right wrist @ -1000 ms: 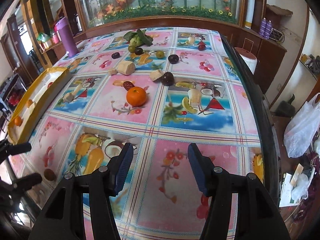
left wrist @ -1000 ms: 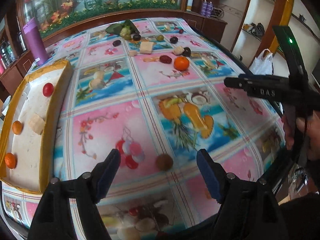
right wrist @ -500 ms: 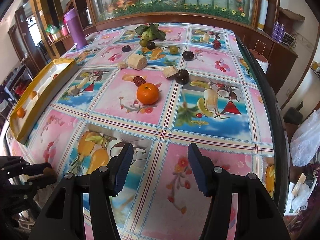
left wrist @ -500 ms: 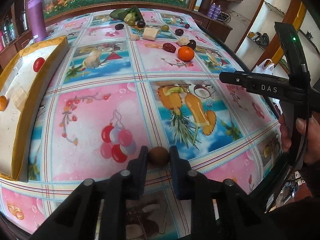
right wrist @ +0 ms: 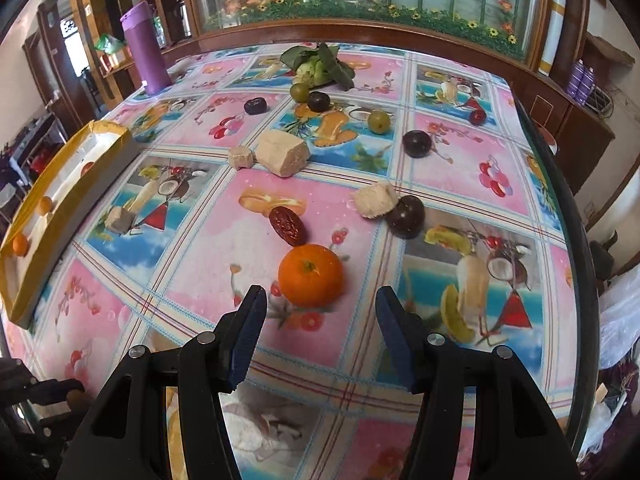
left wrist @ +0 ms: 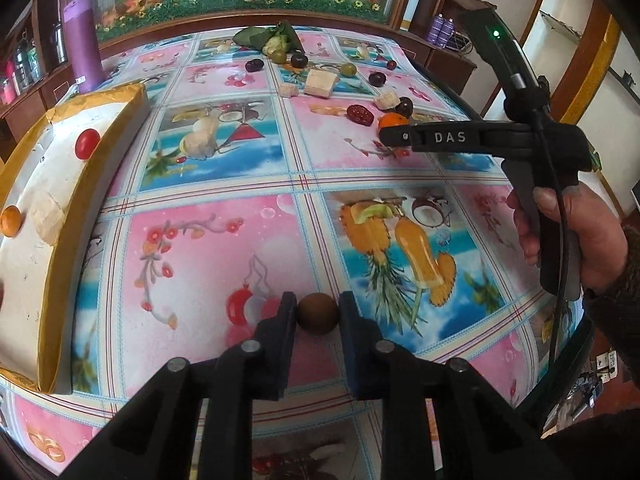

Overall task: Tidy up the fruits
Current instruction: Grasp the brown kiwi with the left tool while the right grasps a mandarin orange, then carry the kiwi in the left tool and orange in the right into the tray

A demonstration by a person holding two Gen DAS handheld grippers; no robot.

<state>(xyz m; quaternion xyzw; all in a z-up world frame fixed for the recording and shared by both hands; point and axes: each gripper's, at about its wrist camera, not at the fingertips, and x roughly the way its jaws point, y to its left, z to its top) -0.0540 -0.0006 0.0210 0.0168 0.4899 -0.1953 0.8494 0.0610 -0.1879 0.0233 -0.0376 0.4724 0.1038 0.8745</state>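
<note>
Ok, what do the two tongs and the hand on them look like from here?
Both tongs are black plastic with dark blue pads and silver pivot pins: left tongs, right tongs. Seen from the left wrist, the right one bears white "DAS" lettering, a green light on its mast and a black cable. The hand shows a dark knitted cuff.

Black gripper arms [left wrist: 318, 316] are fitted with blue pads [left wrist: 346, 344] (silver rivets behind), "DAS" lettered on the other gripper [right wrist: 318, 312].
</note>
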